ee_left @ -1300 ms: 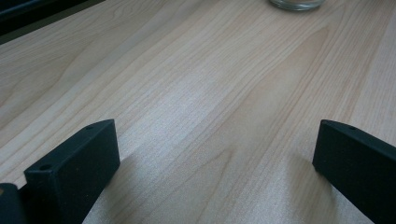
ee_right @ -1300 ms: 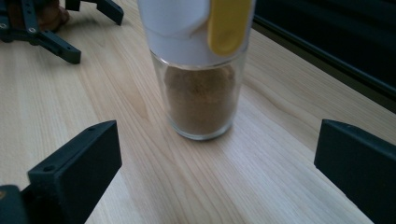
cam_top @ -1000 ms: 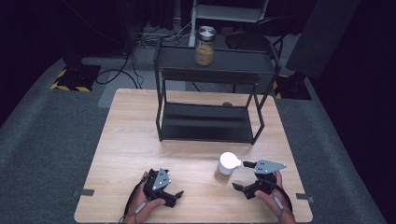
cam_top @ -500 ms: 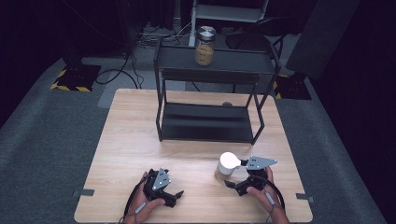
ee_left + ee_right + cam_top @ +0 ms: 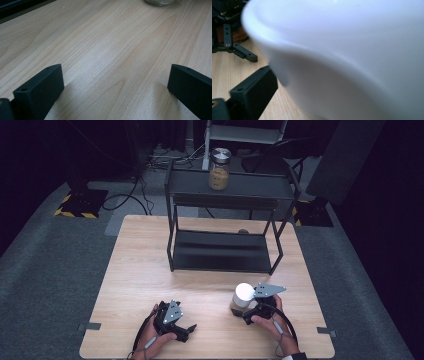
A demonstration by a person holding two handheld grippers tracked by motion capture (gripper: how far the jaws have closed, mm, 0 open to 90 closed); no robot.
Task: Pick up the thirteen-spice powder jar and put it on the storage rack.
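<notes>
Left gripper (image 5: pixel 186 329): unmoved since the earlier frames, resting low on the pale wooden table (image 5: pixel 135 270), jaws spread wide with bare wood between them. White-lidded jar (image 5: pixel 243 297): stands where it stood, near the front edge, right of centre. Right gripper (image 5: pixel 238 311): has closed in from the right and now sits against the jar. In the right gripper view the jar's blurred white lid (image 5: pixel 352 50) hides the far jaw; grip cannot be judged.
</notes>
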